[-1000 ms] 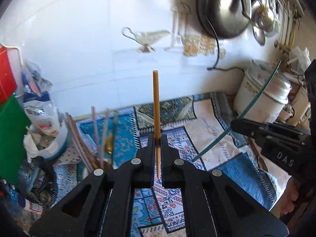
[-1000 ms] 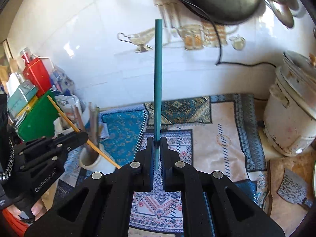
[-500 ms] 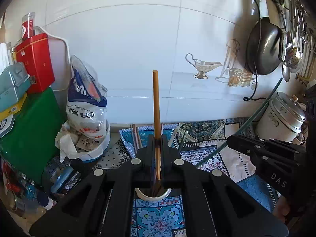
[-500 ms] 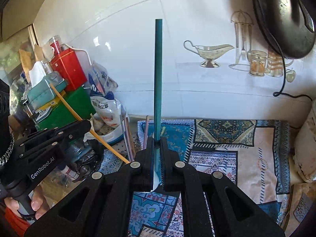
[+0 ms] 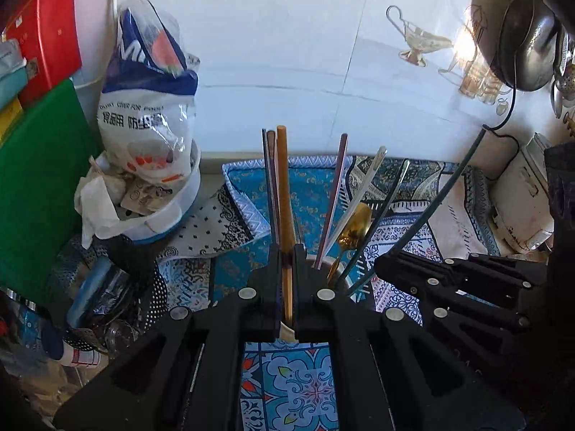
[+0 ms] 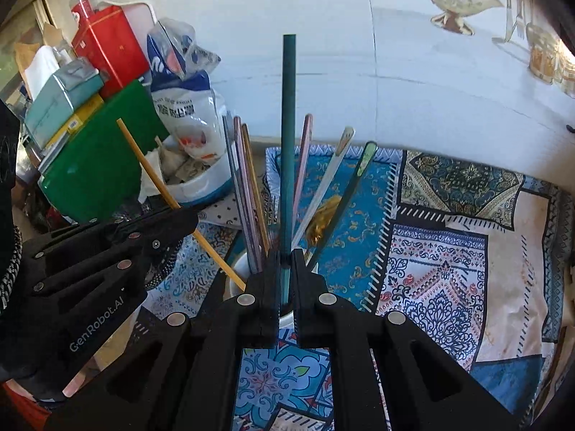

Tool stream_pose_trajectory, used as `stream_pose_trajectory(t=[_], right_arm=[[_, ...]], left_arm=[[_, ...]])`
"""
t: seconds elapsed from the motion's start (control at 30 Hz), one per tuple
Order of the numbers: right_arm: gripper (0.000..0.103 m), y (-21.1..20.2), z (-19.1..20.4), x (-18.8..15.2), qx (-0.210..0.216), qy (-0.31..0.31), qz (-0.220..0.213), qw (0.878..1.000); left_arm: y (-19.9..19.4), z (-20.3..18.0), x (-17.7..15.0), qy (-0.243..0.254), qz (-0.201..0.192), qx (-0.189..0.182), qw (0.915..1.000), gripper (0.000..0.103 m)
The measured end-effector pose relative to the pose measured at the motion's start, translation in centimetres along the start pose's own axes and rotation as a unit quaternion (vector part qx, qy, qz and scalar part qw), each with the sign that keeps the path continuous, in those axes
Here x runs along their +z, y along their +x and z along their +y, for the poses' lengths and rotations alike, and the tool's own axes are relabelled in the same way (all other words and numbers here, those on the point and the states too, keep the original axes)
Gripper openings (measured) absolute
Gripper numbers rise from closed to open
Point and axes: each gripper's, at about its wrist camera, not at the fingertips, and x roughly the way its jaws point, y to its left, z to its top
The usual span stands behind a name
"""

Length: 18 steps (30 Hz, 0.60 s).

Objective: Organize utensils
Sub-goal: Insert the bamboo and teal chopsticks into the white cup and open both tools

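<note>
My left gripper [image 5: 286,251] is shut on an orange-brown chopstick [image 5: 284,186] that stands upright just over a white utensil cup [image 5: 323,264]. My right gripper [image 6: 286,255] is shut on a teal chopstick [image 6: 288,136], upright over the same cup [image 6: 239,269]. The cup holds several chopsticks [image 5: 336,194] and a gold spoon [image 5: 354,224]. In the right wrist view the left gripper [image 6: 179,215] comes in from the left with its chopstick [image 6: 151,168] slanting toward the cup. In the left wrist view the right gripper [image 5: 388,262] sits at the right with the teal chopstick [image 5: 445,190].
A patterned blue cloth [image 6: 449,237] covers the counter. A plastic bag in a white bowl [image 5: 147,125], a green board [image 5: 32,186] and a red box [image 5: 46,32] crowd the left. A white cooker [image 5: 521,197] stands at right; a black pan [image 5: 521,39] hangs on the tiled wall.
Both grippers have tilted down and moved left to the utensil cup, which now lies right under their fingertips. Each still holds its chopstick.
</note>
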Motion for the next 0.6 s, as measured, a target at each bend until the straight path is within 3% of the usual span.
stream_pose_trajectory(t=[0.27,0.4,0.6], right_arm=[[0.006,1.4,-1.1,1.0,-0.008,-0.006,0.041,0.999],[0.015,-0.9,-1.6,1.6,0.001,-0.017,0.024,1.000],[0.016,-7.2,-1.6,1.2,0.004,-0.054,-0.037,0.998]], left_arm=[[1.2,0.1,1.4,-0.013,0.034,0.004,0.9993,0.005],[-1.1,-0.1,2.1,-0.033,0.006,0.012,0.9994,0.024],[-7.2,-1.6,1.5,-0.059,-0.060,0.027,0.9961,0.031]])
